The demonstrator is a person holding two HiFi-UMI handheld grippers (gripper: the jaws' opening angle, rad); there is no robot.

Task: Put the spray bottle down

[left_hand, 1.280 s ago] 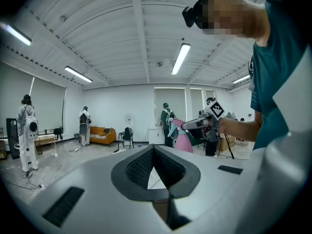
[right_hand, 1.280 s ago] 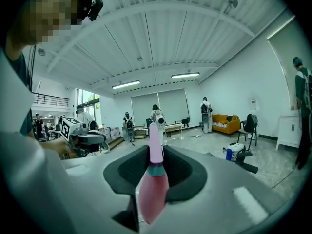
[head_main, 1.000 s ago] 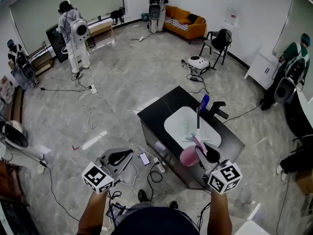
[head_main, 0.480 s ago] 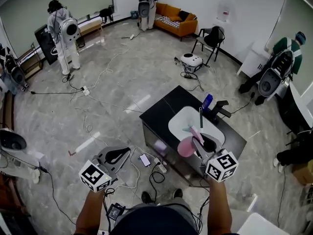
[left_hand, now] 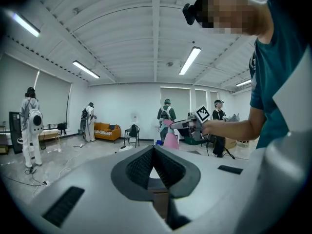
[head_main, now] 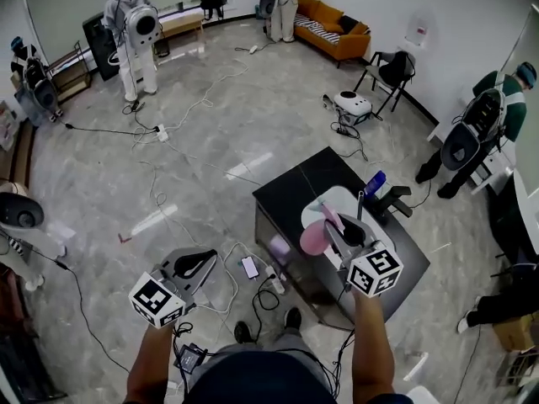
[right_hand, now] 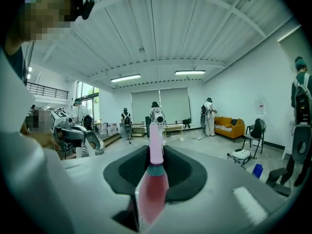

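Right tongs [right_hand: 155, 162] pinch the spray bottle [right_hand: 155, 184] between their two dark ribbed pads. The bottle stands upright in the grip, with its neck rising above the pads and its body hanging below them. In the head view it hangs over the white basin [head_main: 341, 199] set into the black tabletop [head_main: 290, 194], carried clear of both. Left tongs [left_hand: 154, 152] are empty, their ribbed pads pressed together at the tips, and they sit well apart from the bottle, out over the grey marbled floor [head_main: 210, 141].

The tabletop is a dark, glossy rectangle, and the basin in it is smooth and rounded. Both tongs have pale grey moulded shells, each with a cube of black-and-white square markers at the rear. The bottle is pink and see-through, widening toward its base, with a teal collar under a slim, paler pink neck.

Both bare forearms reach forward from the bottom of the head view. The right forearm [head_main: 370, 343] aims its tongs roughly level at the tabletop. The left forearm [head_main: 152, 360] holds its tongs off to the side, also about level.
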